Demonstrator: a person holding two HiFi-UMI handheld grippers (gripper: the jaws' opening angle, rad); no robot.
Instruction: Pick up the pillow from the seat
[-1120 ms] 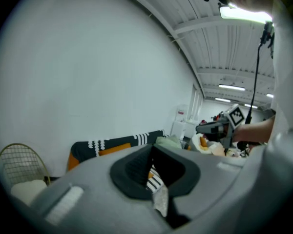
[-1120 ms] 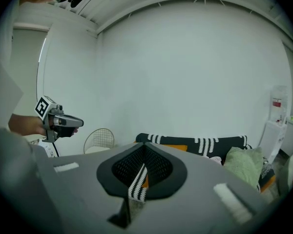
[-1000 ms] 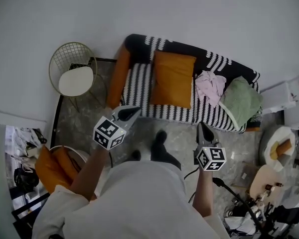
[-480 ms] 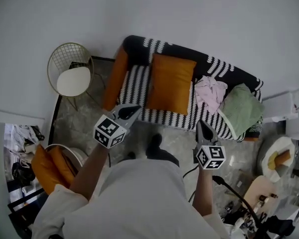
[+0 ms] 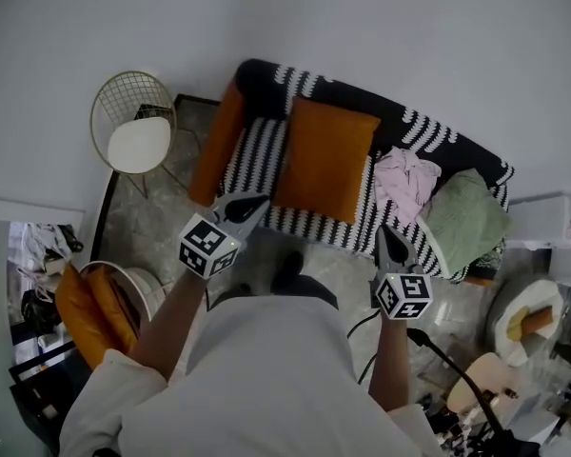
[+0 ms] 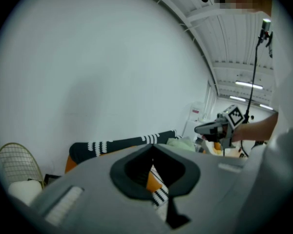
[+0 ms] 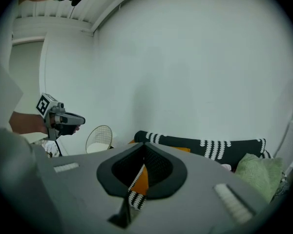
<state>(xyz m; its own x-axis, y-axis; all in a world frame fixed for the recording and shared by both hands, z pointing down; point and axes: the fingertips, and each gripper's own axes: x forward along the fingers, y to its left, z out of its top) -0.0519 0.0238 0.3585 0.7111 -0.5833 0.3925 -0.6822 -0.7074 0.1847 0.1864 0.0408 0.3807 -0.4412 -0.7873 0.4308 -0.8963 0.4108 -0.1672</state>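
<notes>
Head view is showing the person standing closer to the striped sofa (image 5: 252,155) than in the earlier frames: the strip of floor between the sofa's front edge and the person's body is looking narrower, and only one shoe (image 5: 287,269) is showing there where two were showing a second ago. The orange pillow (image 5: 324,160) is lying flat on the seat, left of middle, in the same spot on the sofa as before, with a pink cloth (image 5: 404,177) just beside it on the right and a green cushion (image 5: 463,219) at the far right end. The left gripper (image 5: 252,201) is reaching over the sofa's front edge near the orange armrest, beside the pillow's lower left corner but apart from it. The right gripper (image 5: 388,231) is now overlapping the front edge below the pink cloth, where earlier it was hanging over bare floor. Both are keeping their jaws pressed together with nothing between them, as in the earlier frames; each gripper view is showing the closed tips meeting in a thin seam, with a sliver of orange pillow and striped seat lying beyond. The wire chair (image 5: 133,122) is standing left of the sofa against the wall, sitting slightly higher in the picture than before, and the orange chairs (image 5: 86,307) at lower left are sitting a little lower and nearer the edge.
</notes>
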